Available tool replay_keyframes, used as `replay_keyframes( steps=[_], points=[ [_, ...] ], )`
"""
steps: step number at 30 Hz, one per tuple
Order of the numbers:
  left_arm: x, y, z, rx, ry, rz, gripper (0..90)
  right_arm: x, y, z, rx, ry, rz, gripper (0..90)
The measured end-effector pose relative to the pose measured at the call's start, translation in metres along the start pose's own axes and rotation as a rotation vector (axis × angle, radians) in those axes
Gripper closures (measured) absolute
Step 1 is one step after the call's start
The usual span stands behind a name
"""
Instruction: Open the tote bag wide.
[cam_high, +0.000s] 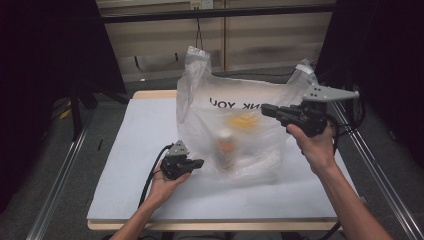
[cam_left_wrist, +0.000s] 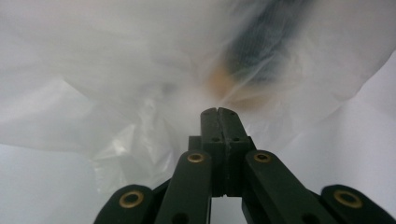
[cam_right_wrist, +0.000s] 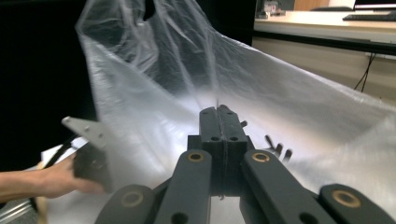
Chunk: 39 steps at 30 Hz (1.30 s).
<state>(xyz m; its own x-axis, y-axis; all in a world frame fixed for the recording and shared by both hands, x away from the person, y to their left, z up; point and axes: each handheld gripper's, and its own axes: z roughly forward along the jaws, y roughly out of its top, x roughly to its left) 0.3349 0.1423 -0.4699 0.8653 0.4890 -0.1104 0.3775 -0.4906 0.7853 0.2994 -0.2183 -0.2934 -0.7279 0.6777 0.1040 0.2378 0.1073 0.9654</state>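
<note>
Two hand-held grippers, left (cam_high: 199, 162) and right (cam_high: 265, 109), pinching one plastic bag (cam_high: 200, 100)

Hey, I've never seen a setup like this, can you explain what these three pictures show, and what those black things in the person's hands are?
A person holds a hand-held gripper in each hand: the left gripper and the right gripper. Each has two black jaws, a camera and a trailing cable. One picture looks down from above the white table. The other two look along each gripper's own jaws. On the table stands a clear plastic bag with an orange-labelled bottle and something yellow inside, both blurred by the film. Both grippers' jaws are shut: the right gripper's seem to pinch the bag's upper edge; the left gripper's press against its lower side.
</note>
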Motion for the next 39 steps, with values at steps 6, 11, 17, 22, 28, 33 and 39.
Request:
replay_keyframes(
  steps=[6,11,17,22,28,33,39],
  points=[
    [0.003,-0.005,0.005,0.047,0.01,-0.006,90.0,-0.02,0.021,0.023,0.074,-0.027,0.017,90.0],
    [0.006,-0.011,0.007,0.095,0.02,-0.02,90.0,-0.021,0.02,0.041,0.191,-0.058,-0.002,90.0],
    [0.008,-0.012,0.001,0.069,0.011,-0.028,90.0,-0.011,-0.003,0.053,0.259,-0.007,0.006,90.0],
    [0.003,-0.007,-0.012,0.006,0.003,-0.03,90.0,-0.001,-0.019,0.053,0.25,0.001,0.002,90.0],
    [-0.015,0.003,-0.036,-0.081,-0.043,-0.02,90.0,0.007,-0.026,0.053,0.251,0.009,0.009,90.0],
    [-0.03,0.015,-0.05,-0.155,-0.088,0.005,90.0,0.01,-0.026,0.053,0.219,0.014,0.015,90.0],
    [-0.053,0.05,-0.077,-0.254,-0.101,0.09,90.0,0.017,-0.019,0.055,0.188,0.029,0.017,90.0]
  ],
)
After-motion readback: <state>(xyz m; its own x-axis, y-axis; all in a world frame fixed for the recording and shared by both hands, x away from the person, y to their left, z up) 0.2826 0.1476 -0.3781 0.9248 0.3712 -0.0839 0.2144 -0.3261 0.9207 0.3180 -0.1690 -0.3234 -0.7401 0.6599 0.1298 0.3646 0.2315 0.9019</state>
